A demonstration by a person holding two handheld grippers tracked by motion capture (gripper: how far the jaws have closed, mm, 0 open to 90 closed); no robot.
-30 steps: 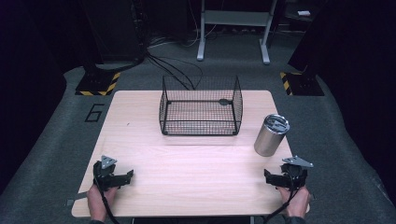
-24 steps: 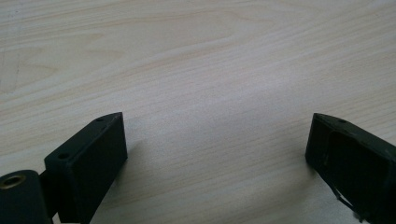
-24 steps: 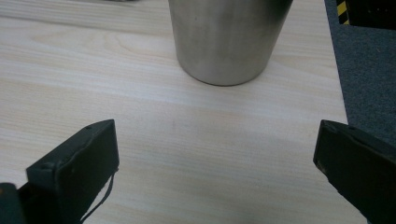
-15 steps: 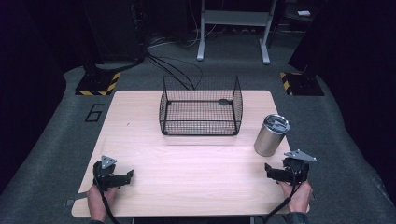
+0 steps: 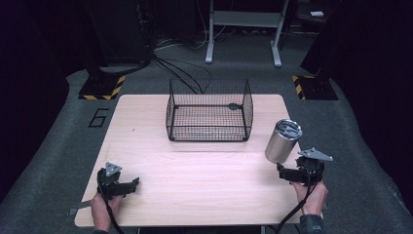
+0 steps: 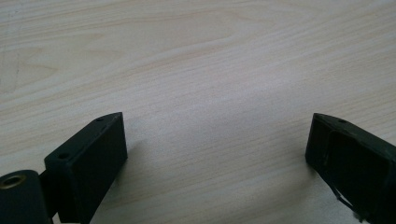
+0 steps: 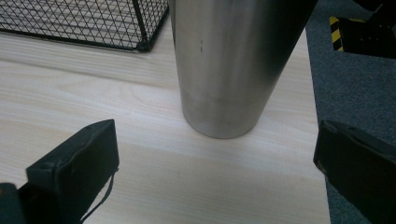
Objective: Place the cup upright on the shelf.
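Right gripper (image 7: 215, 154), jaws spread wide, faces the steel tumbler (image 7: 229, 65), whose top is cut off in its view

A pale blond wooden table (image 5: 204, 170) with fine, darker grain lines; on it a black wire basket (image 5: 209, 111) in a small square mesh, and a brushed silver steel tumbler (image 5: 281, 141) with a grey lid. Both the left gripper (image 5: 127, 185) and the right gripper (image 5: 284, 171) are matte black, each topped by a grey plate; the floor (image 5: 58, 136) is dark grey carpet, with yellow-and-black hazard stripes (image 5: 103, 88) on stand bases.
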